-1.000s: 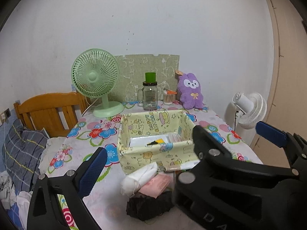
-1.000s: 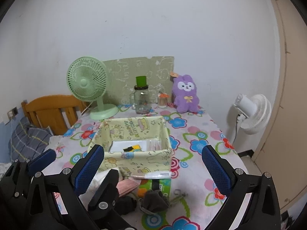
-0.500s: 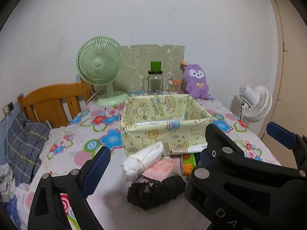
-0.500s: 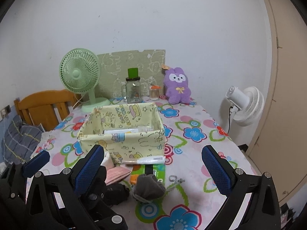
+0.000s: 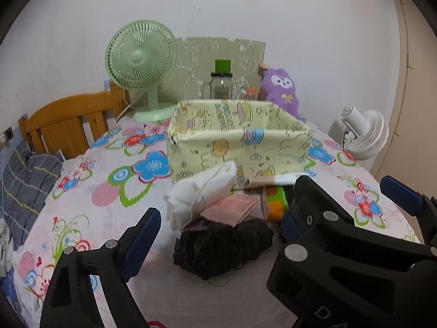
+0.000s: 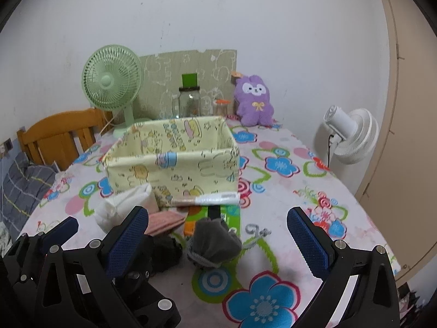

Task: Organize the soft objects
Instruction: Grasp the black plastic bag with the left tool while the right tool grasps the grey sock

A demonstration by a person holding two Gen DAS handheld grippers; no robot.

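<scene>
A flower-print tablecloth (image 6: 278,164) covers the table against a white wall (image 6: 218,13); both grippers' fingers gape, holding nothing.

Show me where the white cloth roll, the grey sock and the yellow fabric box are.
white cloth roll (image 5: 202,191), left wrist view, middle of roll.
grey sock (image 6: 214,242), right wrist view, its bunched body.
yellow fabric box (image 6: 174,168), right wrist view, front wall.

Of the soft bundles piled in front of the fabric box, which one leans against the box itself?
The white rolled cloth: its upper end rests on the yellow fabric box. The pink cloth and black bundle lie nearer the camera.
</scene>
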